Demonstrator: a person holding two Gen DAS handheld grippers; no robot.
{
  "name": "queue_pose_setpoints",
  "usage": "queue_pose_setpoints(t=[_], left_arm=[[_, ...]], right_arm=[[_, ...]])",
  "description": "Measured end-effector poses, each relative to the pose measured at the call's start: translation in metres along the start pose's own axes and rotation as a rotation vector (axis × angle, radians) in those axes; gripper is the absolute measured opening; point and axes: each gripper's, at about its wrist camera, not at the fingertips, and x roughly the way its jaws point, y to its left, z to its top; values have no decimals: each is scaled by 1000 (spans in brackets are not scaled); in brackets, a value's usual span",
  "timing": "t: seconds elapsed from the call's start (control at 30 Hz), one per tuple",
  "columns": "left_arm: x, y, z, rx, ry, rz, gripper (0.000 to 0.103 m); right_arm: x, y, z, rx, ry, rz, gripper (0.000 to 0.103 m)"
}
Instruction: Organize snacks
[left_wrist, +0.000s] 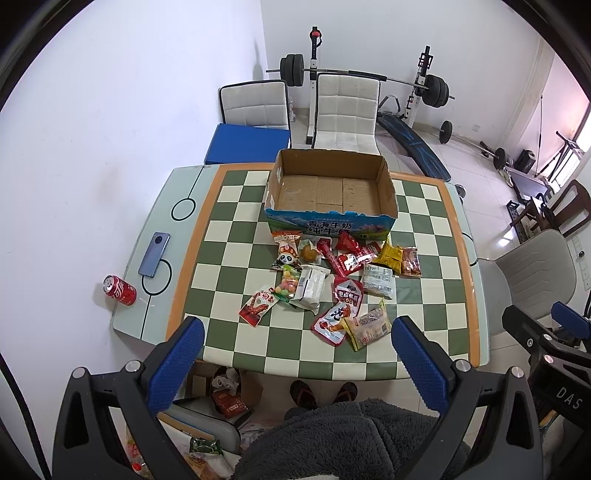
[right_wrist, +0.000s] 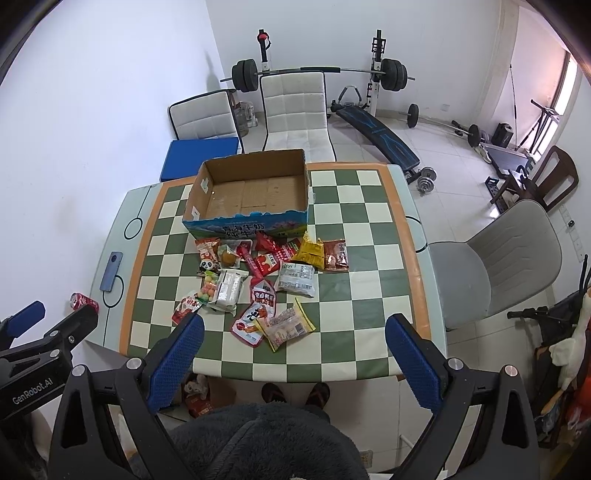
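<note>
Nothing is picked yet. Both the left gripper (left_wrist: 297, 354) and right gripper (right_wrist: 294, 352) hang released, holding nothing. Next: grab a snack (right_wrist: 286, 329) near the bench's front edge for the box (right_wrist: 245, 225).

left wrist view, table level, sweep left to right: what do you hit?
Red soda can → blue phone → red snack packet at the pile's left edge → white packet → yellow packet → brown-red packet at the pile's right edge → grey chair off the table.
</note>
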Motion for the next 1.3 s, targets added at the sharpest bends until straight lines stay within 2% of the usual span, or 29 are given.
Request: queue_pose_setpoints(t=[1.3], left_arm=[[-1, 4, 3, -9, -6, -9, 103]], right_arm=[[2, 11, 3, -3, -2, 7, 100]])
